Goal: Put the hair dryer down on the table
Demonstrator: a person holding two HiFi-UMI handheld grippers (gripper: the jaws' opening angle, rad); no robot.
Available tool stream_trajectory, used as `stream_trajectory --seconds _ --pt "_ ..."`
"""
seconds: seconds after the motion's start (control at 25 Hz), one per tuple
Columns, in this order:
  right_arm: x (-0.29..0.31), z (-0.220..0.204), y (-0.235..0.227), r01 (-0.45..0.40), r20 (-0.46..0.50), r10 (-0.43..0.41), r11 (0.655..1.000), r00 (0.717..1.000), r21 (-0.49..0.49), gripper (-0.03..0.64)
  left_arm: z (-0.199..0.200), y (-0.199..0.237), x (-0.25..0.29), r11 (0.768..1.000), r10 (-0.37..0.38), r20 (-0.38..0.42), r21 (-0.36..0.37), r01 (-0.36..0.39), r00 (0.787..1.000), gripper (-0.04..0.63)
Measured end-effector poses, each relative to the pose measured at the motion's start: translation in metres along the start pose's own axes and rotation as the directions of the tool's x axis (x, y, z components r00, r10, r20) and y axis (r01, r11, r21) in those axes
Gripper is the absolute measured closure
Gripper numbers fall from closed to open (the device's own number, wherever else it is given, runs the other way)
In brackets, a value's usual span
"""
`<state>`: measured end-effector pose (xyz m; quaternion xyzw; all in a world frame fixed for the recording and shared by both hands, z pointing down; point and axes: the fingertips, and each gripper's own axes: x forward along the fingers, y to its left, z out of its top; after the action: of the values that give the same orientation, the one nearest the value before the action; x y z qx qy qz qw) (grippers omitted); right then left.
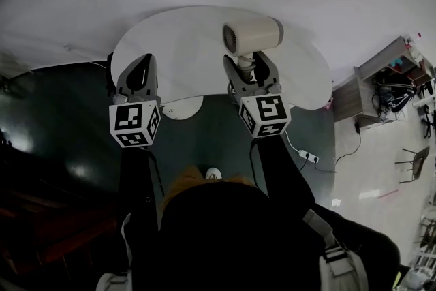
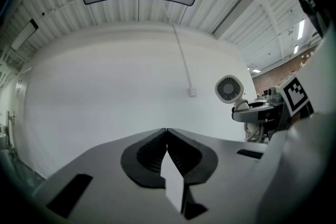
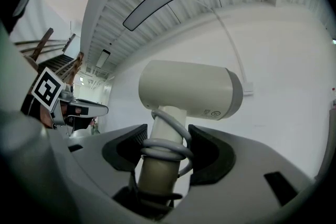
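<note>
A cream hair dryer (image 1: 252, 36) stands upright above the white round table (image 1: 184, 44), its barrel lying crosswise. My right gripper (image 1: 251, 65) is shut on its handle, which has the grey cord wound round it. In the right gripper view the handle (image 3: 160, 165) fills the gap between the jaws (image 3: 167, 136) and the barrel (image 3: 189, 89) sits above them. My left gripper (image 1: 143, 63) hangs beside it over the table's near left part, shut with nothing in it; its tips meet (image 2: 167, 131). From the left gripper view the dryer's rear grille (image 2: 229, 88) shows at the right.
A white wall rises just behind the table. A dark floor area lies under the person. A white power strip (image 1: 308, 156) with its cable lies on the floor at the right, near a grey shelf unit (image 1: 371, 88) and a chair (image 1: 414, 160).
</note>
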<state>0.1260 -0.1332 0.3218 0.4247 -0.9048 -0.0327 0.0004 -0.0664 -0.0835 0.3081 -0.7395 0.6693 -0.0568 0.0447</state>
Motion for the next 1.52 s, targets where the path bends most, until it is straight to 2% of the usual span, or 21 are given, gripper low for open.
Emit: stream_trajectory --seconds 0.28,0.52,0.76,1.0,1.24,1.52 --pt "0.013 -0.007 -0.002 0.028 -0.011 -0.027 0.999 1.000 0.040 0.359 -0.009 0.009 0.013 1.000 -0.004 -0.023 -0.011 0.004 1.000 0.578" --pt "0.027 -0.014 -0.007 0.041 -0.023 -0.041 0.999 0.999 0.026 0.357 -0.011 0.012 0.039 0.999 -0.042 -0.020 0.007 0.042 0.999 0.578" --pt "0.072 -0.025 -0.020 0.082 -0.047 -0.081 0.996 0.996 0.022 0.357 -0.022 0.039 0.088 0.997 -0.076 -0.025 0.016 0.077 0.997 0.578" --pt "0.128 -0.038 -0.032 0.116 -0.071 -0.115 0.993 0.991 0.006 0.357 -0.034 0.061 0.147 0.987 -0.142 -0.008 0.071 0.142 0.990 0.578" --pt "0.178 -0.049 -0.043 0.157 -0.113 -0.155 0.988 0.981 0.002 0.357 -0.043 0.084 0.200 0.981 -0.187 -0.007 0.047 0.187 0.982 0.578" --pt "0.219 -0.056 -0.043 0.190 -0.150 -0.189 0.982 0.970 -0.006 0.357 -0.052 0.105 0.241 0.969 -0.239 -0.009 0.059 0.239 0.971 0.580"
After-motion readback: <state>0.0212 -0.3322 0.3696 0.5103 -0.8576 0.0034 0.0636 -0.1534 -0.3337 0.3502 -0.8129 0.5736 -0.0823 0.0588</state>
